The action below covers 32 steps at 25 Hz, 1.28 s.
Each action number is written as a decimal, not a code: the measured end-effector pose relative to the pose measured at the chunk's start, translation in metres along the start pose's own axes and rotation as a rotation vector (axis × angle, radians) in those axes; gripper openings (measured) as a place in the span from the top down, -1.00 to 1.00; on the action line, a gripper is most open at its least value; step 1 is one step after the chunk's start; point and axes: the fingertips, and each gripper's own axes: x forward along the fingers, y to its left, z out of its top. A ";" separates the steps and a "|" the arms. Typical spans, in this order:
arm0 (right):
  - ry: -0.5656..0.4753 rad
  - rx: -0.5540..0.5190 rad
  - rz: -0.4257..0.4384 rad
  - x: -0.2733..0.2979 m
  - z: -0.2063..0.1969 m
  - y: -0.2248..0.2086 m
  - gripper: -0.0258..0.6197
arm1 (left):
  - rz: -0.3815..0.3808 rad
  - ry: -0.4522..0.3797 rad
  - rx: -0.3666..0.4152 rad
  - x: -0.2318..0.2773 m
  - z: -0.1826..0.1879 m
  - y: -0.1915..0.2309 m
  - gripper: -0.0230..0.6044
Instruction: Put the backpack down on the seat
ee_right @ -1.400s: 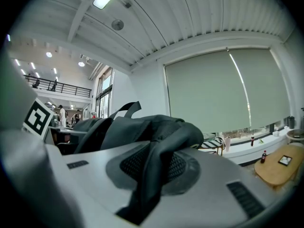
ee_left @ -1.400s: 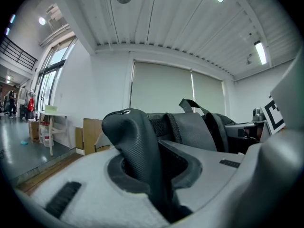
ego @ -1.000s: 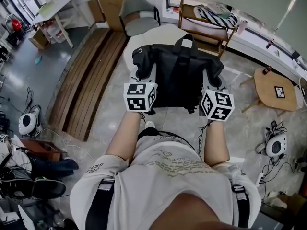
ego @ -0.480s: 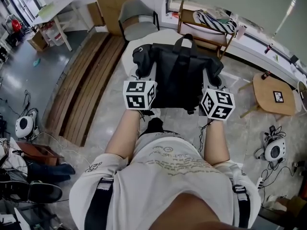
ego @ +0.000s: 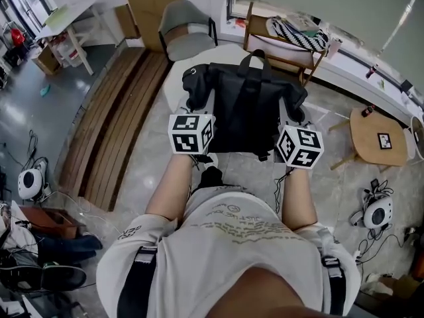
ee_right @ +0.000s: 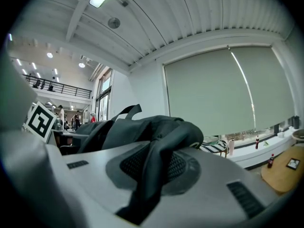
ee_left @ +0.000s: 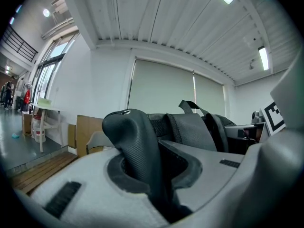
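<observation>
While one black backpack (ego: 246, 105) is held over the near edge of the one white seat (ego: 173, 78), its two straps (ee_left: 135, 141) are clamped, one by the left gripper (ee_left: 152, 163) and one by the right gripper (ee_right: 156, 172). Open floor (ego: 132, 171) is left at both sides; one grey chair (ego: 185, 25) and one wooden rack (ego: 278, 42) are set beyond the far edge.

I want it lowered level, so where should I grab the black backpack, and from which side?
Grip the backpack by its left strap and right strap, coming from the bottom end nearest you. It lies flat, and the padded straps bulge out at both edges.
</observation>
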 end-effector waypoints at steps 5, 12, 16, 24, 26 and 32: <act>0.033 0.004 -0.011 0.055 -0.004 -0.012 0.71 | -0.012 0.031 -0.018 0.052 -0.002 0.027 0.69; 0.075 0.017 -0.041 0.149 -0.001 -0.034 0.71 | -0.054 0.082 -0.038 0.143 0.004 0.074 0.69; 0.086 0.028 -0.054 0.205 0.003 -0.043 0.71 | -0.068 0.095 -0.045 0.193 0.012 0.105 0.69; 0.117 0.043 -0.047 0.297 -0.001 -0.046 0.71 | -0.070 0.126 -0.059 0.261 0.014 0.162 0.69; 0.126 0.045 -0.039 0.317 -0.003 -0.044 0.71 | -0.066 0.133 -0.062 0.273 0.013 0.177 0.69; 0.163 0.050 -0.018 0.370 -0.015 -0.030 0.70 | -0.052 0.165 -0.081 0.301 0.005 0.222 0.69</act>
